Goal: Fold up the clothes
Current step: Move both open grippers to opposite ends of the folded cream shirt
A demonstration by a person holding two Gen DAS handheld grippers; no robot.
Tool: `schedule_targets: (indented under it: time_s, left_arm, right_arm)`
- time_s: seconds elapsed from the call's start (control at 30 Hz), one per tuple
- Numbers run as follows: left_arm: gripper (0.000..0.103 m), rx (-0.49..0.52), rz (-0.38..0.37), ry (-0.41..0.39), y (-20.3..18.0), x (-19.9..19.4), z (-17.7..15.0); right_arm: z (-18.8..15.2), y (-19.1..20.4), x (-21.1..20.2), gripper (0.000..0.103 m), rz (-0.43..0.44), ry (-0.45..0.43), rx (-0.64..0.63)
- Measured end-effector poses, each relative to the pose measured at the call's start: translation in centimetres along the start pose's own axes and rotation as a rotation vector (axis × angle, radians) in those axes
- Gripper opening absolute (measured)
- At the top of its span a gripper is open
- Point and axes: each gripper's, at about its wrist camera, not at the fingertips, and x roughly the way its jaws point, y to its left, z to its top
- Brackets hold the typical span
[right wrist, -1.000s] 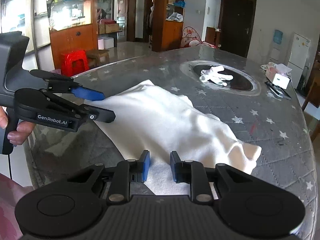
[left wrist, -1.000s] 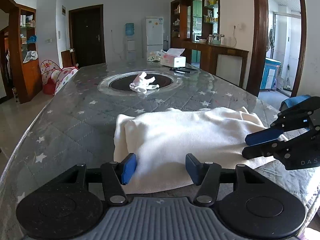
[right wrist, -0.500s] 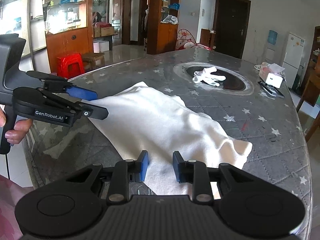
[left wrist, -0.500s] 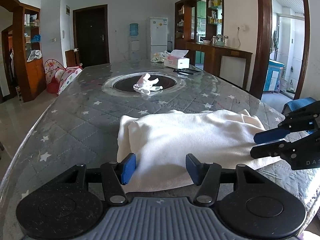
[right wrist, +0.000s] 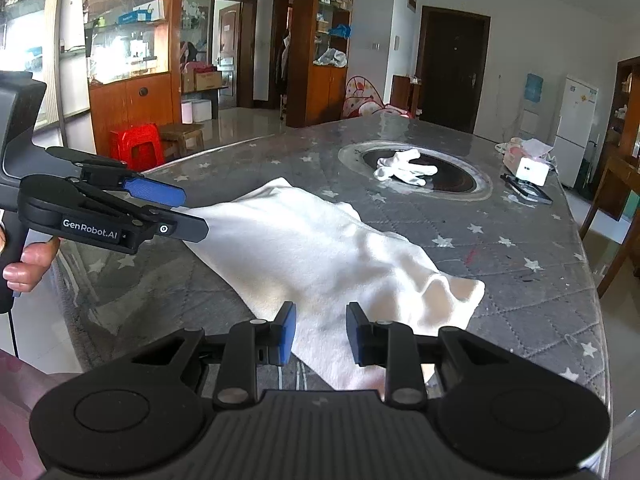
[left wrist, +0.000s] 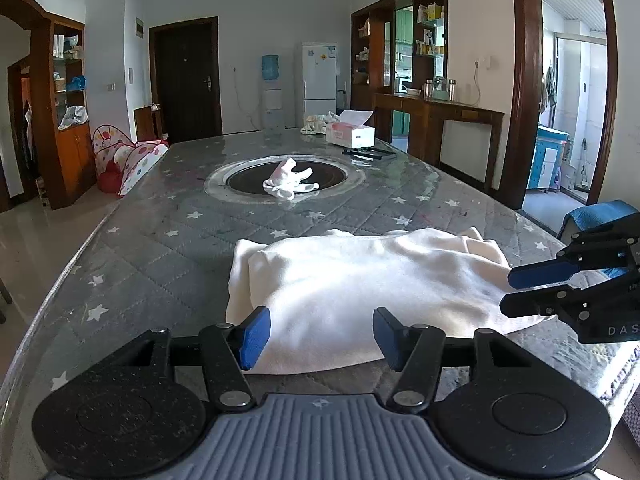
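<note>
A white garment (left wrist: 360, 276) lies folded in a long band on the grey star-quilted table (left wrist: 160, 248). My left gripper (left wrist: 320, 336) hovers over its near edge, open, with the blue pads wide apart and nothing pinched. From the right wrist, the garment (right wrist: 320, 248) runs from the left gripper (right wrist: 192, 212) down to my right gripper (right wrist: 322, 332). The right gripper is open by a narrow gap above the cloth's near end, pads off the fabric. In the left wrist view, the right gripper (left wrist: 516, 288) sits at the cloth's right end. A hand (right wrist: 28, 264) holds the left gripper's handle.
White gloves (left wrist: 288, 180) lie on the round dark inset in the table's middle. A tissue box (left wrist: 350, 134) and a flat black item (left wrist: 370, 154) sit at the far end. A blue chair (left wrist: 600, 214) stands by the right edge, a red stool (right wrist: 136, 146) on the floor.
The right gripper's jaws have widened a little and it has drawn back slightly toward the cloth's end. The left gripper and the garment stay as they were.
</note>
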Motion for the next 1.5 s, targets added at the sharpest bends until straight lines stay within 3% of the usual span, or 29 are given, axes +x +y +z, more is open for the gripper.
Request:
schedule_targets:
  time_s: [0.1, 0.3, 0.4, 0.73, 1.1, 1.3, 1.5]
  left_arm:
    - [0.062, 0.009, 0.009, 0.000, -0.5, -0.4, -0.2]
    - [0.069, 0.003, 0.025, 0.002, -0.9, -1.3, -0.5]
    - [0.071, -0.018, 0.039, 0.007, -0.6, -1.8, -0.5]
    - [0.082, -0.024, 0.062, 0.030, -0.6, -2.8, -1.1]
    - [0.103, 0.010, 0.049, 0.032, -1.2, -2.5, -0.5]
    - [0.103, 0.013, 0.047, 0.015, -1.0, -2.6, -0.2]
    - [0.103, 0.001, 0.054, 0.008, -0.1, -2.4, 0.4]
  right_arm:
    - [-0.3, 0.1, -0.8, 0.033, -0.010, -0.016, -0.003]
    - [-1.0, 0.1, -2.1, 0.035, -0.043, -0.034, 0.016]
    - [-1.3, 0.1, -2.7, 0.045, -0.058, -0.043, 0.029]
    - [-1.5, 1.6, -4.0, 0.062, -0.067, -0.096, 0.045]
    - [-1.3, 1.7, -5.1, 0.090, -0.087, -0.132, 0.086]
    - [-0.6, 1.5, -5.3, 0.103, -0.110, -0.160, 0.112]
    - [0.3, 1.8, -5.3, 0.103, -0.101, -0.196, 0.102]
